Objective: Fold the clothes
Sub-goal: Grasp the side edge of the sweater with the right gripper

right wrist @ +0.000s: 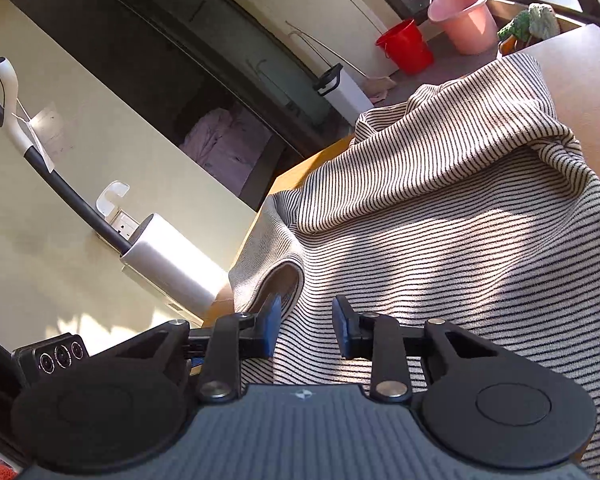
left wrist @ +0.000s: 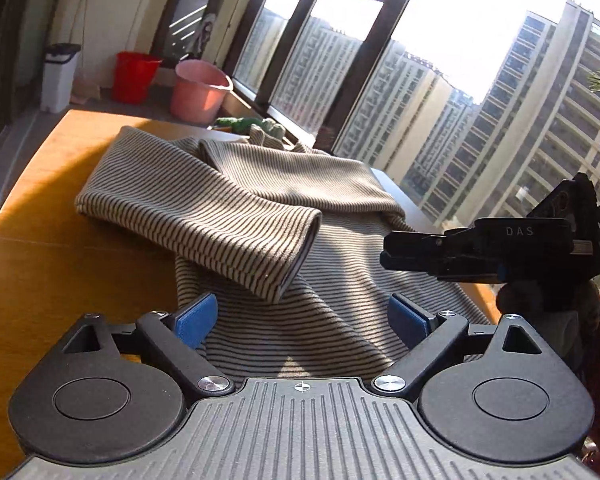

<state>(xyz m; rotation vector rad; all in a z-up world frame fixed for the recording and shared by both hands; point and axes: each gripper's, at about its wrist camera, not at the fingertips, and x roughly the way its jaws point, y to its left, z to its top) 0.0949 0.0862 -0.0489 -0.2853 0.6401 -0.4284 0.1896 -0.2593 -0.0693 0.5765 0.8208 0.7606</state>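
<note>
A beige shirt with thin dark stripes [left wrist: 260, 208] lies on the wooden table [left wrist: 40, 272], one sleeve [left wrist: 228, 224] folded across its body. My left gripper [left wrist: 302, 320] is open just above the shirt's near part, its blue pads wide apart and empty. My right gripper [left wrist: 384, 252] reaches in from the right over the shirt in the left wrist view. In the right wrist view the right gripper [right wrist: 306, 326] is open with a moderate gap, over the striped shirt [right wrist: 440, 232] near the sleeve cuff [right wrist: 276, 284]. Nothing is between its pads.
A red bucket [left wrist: 134, 76], a pink bucket [left wrist: 200, 90] and a white bin [left wrist: 60, 76] stand on the floor beyond the table. A green and white cloth [left wrist: 252, 125] lies at the window side. A white upright vacuum [right wrist: 156, 256] leans on the wall.
</note>
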